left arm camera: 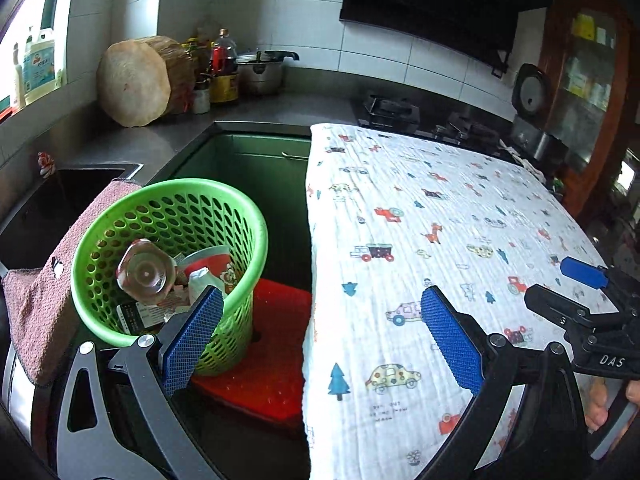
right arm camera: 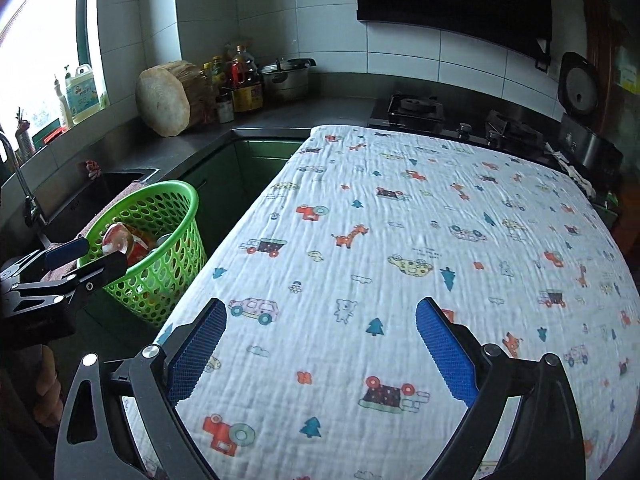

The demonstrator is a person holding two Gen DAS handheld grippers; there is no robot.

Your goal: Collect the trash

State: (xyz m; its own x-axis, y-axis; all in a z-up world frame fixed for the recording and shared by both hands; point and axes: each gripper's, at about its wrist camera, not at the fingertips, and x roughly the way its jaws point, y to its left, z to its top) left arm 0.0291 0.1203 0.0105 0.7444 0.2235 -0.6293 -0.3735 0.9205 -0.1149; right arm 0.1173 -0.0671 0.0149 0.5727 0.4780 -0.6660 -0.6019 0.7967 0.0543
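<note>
Left wrist view
- Left gripper (left arm camera: 320,332): nearest the lens, jaws spread wide with nothing between them; one blue pad in front of the basket wall, the other over the cloth.
- Green basket (left arm camera: 240,216): perforated plastic, upright on a red stool (left arm camera: 272,364), just left of the table edge.
- Trash in basket: a clear plastic bottle (left arm camera: 146,274) lying bottom-up towards the camera, a red and white cup (left arm camera: 212,258) and crumpled paper and packets beside it.
- Pink towel (left arm camera: 44,300): draped over the sink edge, touching the basket's left side.
- Printed cloth (left arm camera: 460,216): white with cars, trees and giraffes, covering the table.
- Right gripper (left arm camera: 576,292): at the right edge above the cloth, fingers parted, a hand (left arm camera: 608,404) below it on the handle.
- Counter: a round chopping block (left arm camera: 134,82), bottles and a steel pot (left arm camera: 260,74) in the corner.

Right wrist view
- Right gripper (right arm camera: 320,352): nearest, jaws wide apart and empty, above the printed cloth (right arm camera: 400,240).
- Left gripper (right arm camera: 84,256): at the left edge, in front of the basket rim.
- Green basket (right arm camera: 176,240): beside the table's left edge, trash showing inside.
- Stove (right arm camera: 412,108): behind the table's far end.
</note>
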